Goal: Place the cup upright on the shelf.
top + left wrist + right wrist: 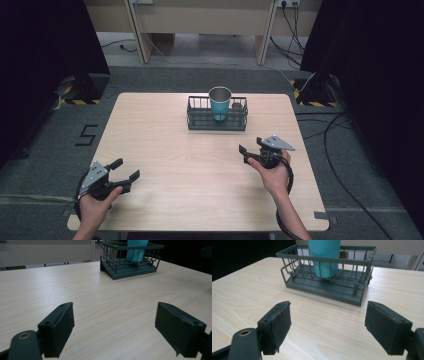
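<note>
A dark grey wire basket (200, 121) stands at the far middle of the light wooden table (165, 130). Upright inside it is a teal cup (220, 106) with a metal rim, and a small dark round thing (237, 106) sits to the cup's right. My left gripper (127, 169) is held open above the near left corner, nothing between its jaws. My right gripper (250, 146) is open at the right, just short of the basket. The left gripper view has the basket (132, 271) and cup (136, 251) far ahead of the open gripper (117, 325). The right gripper view has the basket (324, 292) and cup (324, 257) close beyond the open gripper (328, 327).
Black curtains (45, 45) flank both sides. Cables (345, 135) trail over the grey floor to the right. Pale wooden furniture legs (262, 45) stand behind the table. Bare tabletop lies between the grippers and the basket.
</note>
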Demonstrator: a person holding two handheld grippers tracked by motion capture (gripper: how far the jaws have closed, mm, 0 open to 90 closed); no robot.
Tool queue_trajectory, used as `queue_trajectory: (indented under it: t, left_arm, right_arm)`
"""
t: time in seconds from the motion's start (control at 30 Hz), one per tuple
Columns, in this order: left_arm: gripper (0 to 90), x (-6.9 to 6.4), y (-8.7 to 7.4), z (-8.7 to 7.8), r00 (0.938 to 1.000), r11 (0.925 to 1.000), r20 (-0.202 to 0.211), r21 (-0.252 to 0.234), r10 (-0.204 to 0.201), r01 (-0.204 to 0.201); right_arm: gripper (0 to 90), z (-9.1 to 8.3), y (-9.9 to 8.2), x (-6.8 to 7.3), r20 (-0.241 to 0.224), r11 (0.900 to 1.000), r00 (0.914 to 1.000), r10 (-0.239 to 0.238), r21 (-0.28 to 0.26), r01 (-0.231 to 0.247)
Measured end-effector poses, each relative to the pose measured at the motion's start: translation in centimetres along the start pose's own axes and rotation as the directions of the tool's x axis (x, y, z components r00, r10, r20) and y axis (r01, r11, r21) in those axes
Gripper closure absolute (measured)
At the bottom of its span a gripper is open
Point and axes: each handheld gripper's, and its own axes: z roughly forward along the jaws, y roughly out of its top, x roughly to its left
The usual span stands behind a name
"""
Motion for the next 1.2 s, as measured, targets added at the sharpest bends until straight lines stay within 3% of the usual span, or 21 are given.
queue_trajectory:
  t: [0.73,1.2]
  left_arm:
    - [15.2,0.0,0.0,0.0,0.9999,1.0000,-0.013,-0.002,0.008,-0.008]
    - [15.2,0.0,0.0,0.0,1.0000,1.0000,-0.008,0.005,0.003,-0.003]
  right_arm:
    - [22.1,-4.8,-3.0,-1.7,0.059,0.9987,0.9974,0.042,-0.030,-0.040]
    - [22.3,-6.8,-5.2,-2.6,0.109,0.9981,0.9927,0.050,-0.042,-0.046]
